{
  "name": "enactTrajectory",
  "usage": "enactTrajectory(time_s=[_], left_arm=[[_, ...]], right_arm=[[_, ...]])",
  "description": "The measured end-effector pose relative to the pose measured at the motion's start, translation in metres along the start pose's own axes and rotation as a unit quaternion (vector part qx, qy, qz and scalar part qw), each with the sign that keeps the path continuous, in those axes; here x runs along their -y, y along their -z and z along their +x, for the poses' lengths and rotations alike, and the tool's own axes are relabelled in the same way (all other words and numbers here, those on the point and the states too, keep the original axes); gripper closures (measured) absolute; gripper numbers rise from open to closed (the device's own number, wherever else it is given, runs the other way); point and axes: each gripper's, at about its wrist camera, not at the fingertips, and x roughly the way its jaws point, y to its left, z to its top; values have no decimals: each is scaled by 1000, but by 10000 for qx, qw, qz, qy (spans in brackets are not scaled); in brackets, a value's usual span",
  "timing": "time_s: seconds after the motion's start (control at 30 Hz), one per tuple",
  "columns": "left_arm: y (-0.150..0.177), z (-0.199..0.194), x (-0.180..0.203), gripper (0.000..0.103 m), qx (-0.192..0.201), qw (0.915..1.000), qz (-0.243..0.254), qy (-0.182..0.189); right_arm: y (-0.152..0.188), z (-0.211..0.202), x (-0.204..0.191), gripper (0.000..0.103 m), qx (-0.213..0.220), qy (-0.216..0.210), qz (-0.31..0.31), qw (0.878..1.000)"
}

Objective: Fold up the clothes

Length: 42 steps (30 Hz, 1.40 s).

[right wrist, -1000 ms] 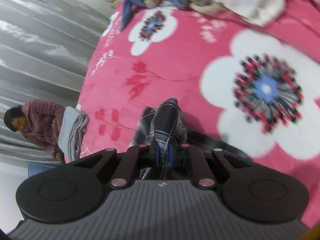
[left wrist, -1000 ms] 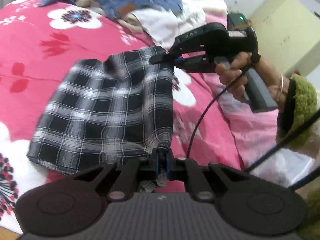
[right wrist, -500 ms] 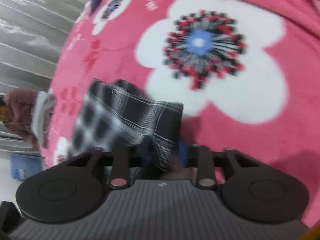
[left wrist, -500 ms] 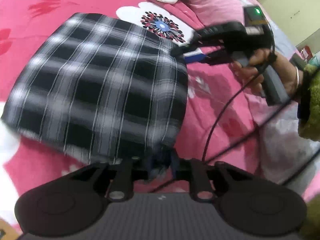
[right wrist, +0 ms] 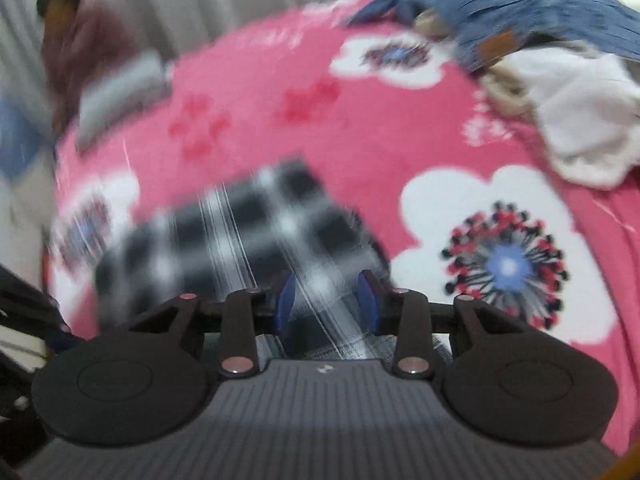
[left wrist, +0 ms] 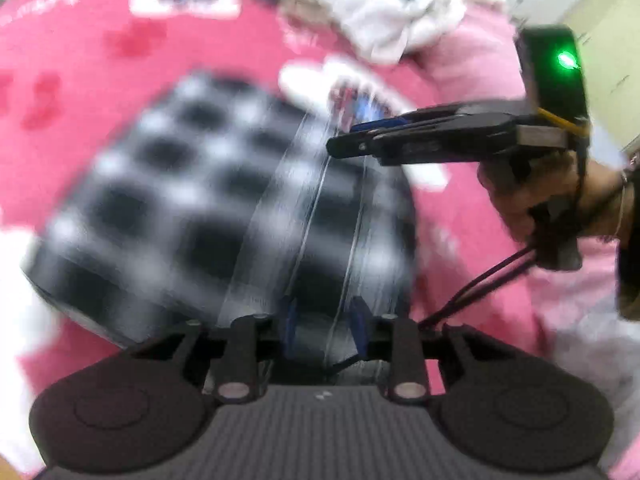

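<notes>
Fingers [left wrist: 289, 322] of both grippers apart, left opening, right closing, over one plaid cloth [left wrist: 192, 208].

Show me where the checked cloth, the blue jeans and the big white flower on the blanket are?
checked cloth [left wrist: 192, 208]: left wrist view, middle of the cloth.
blue jeans [right wrist: 532, 12]: right wrist view, middle of the denim.
white flower [right wrist: 508, 264]: right wrist view, its blue centre.
</notes>
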Motion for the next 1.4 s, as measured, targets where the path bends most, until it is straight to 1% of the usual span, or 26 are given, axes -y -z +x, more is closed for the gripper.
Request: enactTrajectory(time_s=[0.03,0.1,0.17,0.2,0.3,0.33,0.4,0.43,0.47,0.5,0.53,0.57,0.6,0.67,0.7,0.8,0.83,0.9,0.97,1.07,1.1,1.13,1.2,1.3,1.37,1.4], left_arm=[[6,7,-2,74,-73,10000,-56,-30],[10,-4,-5,73,-47,9998,-209,-4],[9,-22,-9,73,49,9995,-314,-3],[7,-31,-12,73,131,9993,-348,-24],[-8,-56,-28,70,561,9975,-382,-178],[-14,-63,-35,68,718,9963,-399,-245],[-28,-59,-53,65,851,9939,-491,-499],[-36,-57,-62,65,909,9924,-539,-631],[-38,-53,-70,63,882,9918,-574,-727],[-37,-43,-78,62,766,9927,-585,-728],[-36,-32,-86,66,635,9937,-593,-713],[-35,-21,-94,70,505,9945,-601,-698],[-35,-21,-95,69,502,9950,-558,-652],[-34,-28,-93,65,501,9959,-478,-583],[-35,-33,-90,65,470,9962,-456,-572],[-36,-42,-91,61,561,9960,-499,-474],[-36,-44,-92,57,599,9959,-514,-441],[-35,-34,-98,58,409,9970,-507,-407],[-34,-26,-102,59,353,9980,-411,-323],[-40,-34,-104,59,141,9997,-122,-151],[-44,-41,-108,59,104,9998,-138,-37],[-47,-47,-112,59,96,9998,-159,58],[-59,-57,-122,59,108,9998,-88,165],[-83,-63,-139,59,119,9995,121,260],[-102,-55,-148,59,100,9989,386,254],[-111,-49,-148,59,104,9981,563,243]], right_arm=[[4,7,2,71,-105,50,-13,9999],[8,13,6,71,-195,75,24,9998],[-9,2,4,71,-362,248,-101,9990],[-17,-7,0,71,-262,307,-162,9991],[-41,-25,-7,71,235,36,-110,9997],[-49,-26,-10,71,358,-90,-84,9993],[-63,-14,-20,71,463,-268,-83,9985],[-64,-3,-21,72,393,-273,-13,9989],[-63,9,-21,72,299,-271,80,9992],[-55,25,-19,73,47,-166,175,9997],[-45,43,-15,74,-250,-32,272,9993],[-36,47,-15,74,-226,-2,280,9994],[-27,48,-15,74,-114,0,264,9996],[-37,40,-21,76,-236,123,132,9996],[-45,34,-24,77,-205,176,49,9996],[-66,20,-29,78,327,-39,19,9995],[-75,20,-31,78,482,-156,80,9987],[-87,42,-36,80,539,-319,218,9978],[-88,79,-37,82,255,-201,364,9988],[-91,90,-25,85,254,-185,1036,9941],[-92,78,-26,86,323,-45,1136,9930],[-92,63,-28,84,406,135,1199,9919],[-85,31,-27,85,491,407,1432,9876],[-61,-14,-23,84,305,1087,1892,9754],[-42,-34,-23,84,101,1546,2109,9652],[-34,-37,-23,85,27,1673,2251,9599]])
